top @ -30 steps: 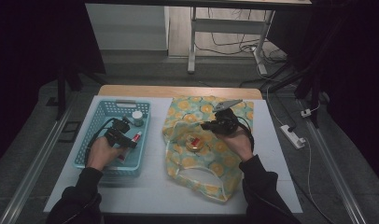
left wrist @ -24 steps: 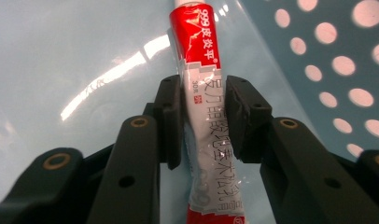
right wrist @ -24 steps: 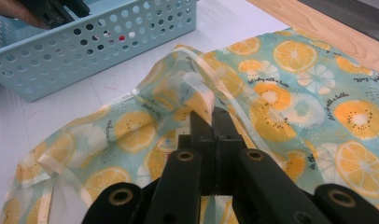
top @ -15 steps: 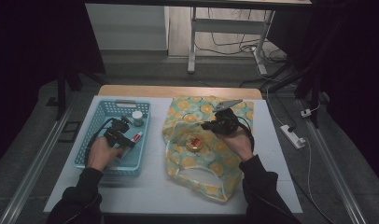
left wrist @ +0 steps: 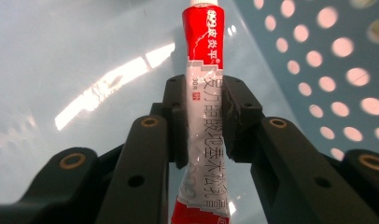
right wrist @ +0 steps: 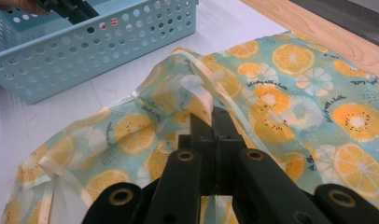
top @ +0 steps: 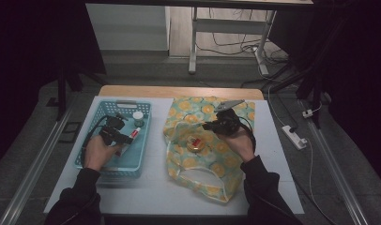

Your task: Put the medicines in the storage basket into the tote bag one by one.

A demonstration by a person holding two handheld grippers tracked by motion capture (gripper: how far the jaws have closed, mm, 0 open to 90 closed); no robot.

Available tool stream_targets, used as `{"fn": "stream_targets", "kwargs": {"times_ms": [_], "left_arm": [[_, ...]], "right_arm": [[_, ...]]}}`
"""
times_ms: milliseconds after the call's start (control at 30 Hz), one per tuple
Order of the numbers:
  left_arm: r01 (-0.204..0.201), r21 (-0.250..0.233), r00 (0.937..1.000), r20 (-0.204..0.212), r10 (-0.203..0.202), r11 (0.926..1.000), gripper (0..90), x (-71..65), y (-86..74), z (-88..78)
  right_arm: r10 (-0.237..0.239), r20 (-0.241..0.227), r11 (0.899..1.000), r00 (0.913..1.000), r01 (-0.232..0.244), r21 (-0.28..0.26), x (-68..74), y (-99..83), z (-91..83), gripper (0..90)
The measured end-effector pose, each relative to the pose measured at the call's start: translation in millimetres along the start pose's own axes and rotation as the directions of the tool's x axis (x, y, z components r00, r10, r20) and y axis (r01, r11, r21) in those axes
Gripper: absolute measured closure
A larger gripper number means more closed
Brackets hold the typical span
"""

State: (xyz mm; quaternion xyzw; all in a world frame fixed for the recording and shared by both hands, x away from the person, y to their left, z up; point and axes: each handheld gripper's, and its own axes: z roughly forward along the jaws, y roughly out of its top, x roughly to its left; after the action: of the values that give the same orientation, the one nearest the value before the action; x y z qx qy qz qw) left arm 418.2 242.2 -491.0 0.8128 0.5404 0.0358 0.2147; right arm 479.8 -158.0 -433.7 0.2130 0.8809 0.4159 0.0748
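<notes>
Tube [top: 131,139] of ointment, red and white, was the item in hand; the basket [top: 97,165] serves as landmark throughout.

High view: the tube lay inside the basket, toward its right wall, with the left gripper [top: 124,137] upon it. A small white-capped bottle [top: 138,115] stood at the basket's far end. The right gripper [top: 208,125] was well to the right of the basket, over the fruit-print bag [top: 198,187], in which a round tin [top: 194,143] lay.

Left gripper view: the jaws had just been closing, and both pads [left wrist: 240,126] pressed the tube [left wrist: 204,140] at mid-length, above the basket floor [left wrist: 75,56]. Compared with a second earlier, the grip appeared secured; lifting the tube out looked to be the next step.

Right gripper view: the jaws stood fully closed, pinching the bag's edge [right wrist: 197,100] and holding its mouth up, with the basket [right wrist: 99,51] beyond. The bag appeared ready to receive the tube.
</notes>
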Motion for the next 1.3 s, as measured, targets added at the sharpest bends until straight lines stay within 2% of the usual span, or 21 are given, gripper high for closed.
{"fn": "stream_targets", "kwargs": {"times_ms": [233,400,700,933,1033,1300], "left_arm": [[-0.022,-0.056,0.9998,-0.001,0.022,0.9982,72.7,-3.1,-1.9,-17.4],[-0.039,-0.101,0.9992,0.008,0.04,0.9942,72.8,-8.5,-3.1,-32.1],[-0.085,-0.151,0.9954,0.031,0.09,0.9849,72.8,-26.9,0.8,-48.7],[-0.135,-0.176,0.9874,0.058,0.147,0.975,72.8,-47.1,5.7,-57.5],[-0.152,-0.186,0.9818,0.085,0.17,0.9706,72.8,-54.2,8.3,-59.3],[-0.198,-0.196,0.9666,0.123,0.225,0.9604,72.7,-74.9,14.4,-56.3]], "right_arm": [[-0.01,0.001,1.0,1.0,0.01,-0.012,1.1,1.6,-2.4,90.0],[-0.009,0.001,1.0,1.0,0.009,-0.019,1.9,2.5,-3.6,90.0],[-0.01,0.002,0.999,0.9999,0.01,-0.032,2.2,3.2,-5.3,90.0],[-0.012,0.008,0.999,0.9999,0.012,-0.046,2.3,4.0,-7.5,90.0],[-0.012,0.009,0.999,0.9999,0.012,-0.05,2.9,4.7,-8.7,90.0],[-0.01,0.006,0.998,0.9999,0.01,-0.064,3.7,5.9,-11.0,90.0]]}}
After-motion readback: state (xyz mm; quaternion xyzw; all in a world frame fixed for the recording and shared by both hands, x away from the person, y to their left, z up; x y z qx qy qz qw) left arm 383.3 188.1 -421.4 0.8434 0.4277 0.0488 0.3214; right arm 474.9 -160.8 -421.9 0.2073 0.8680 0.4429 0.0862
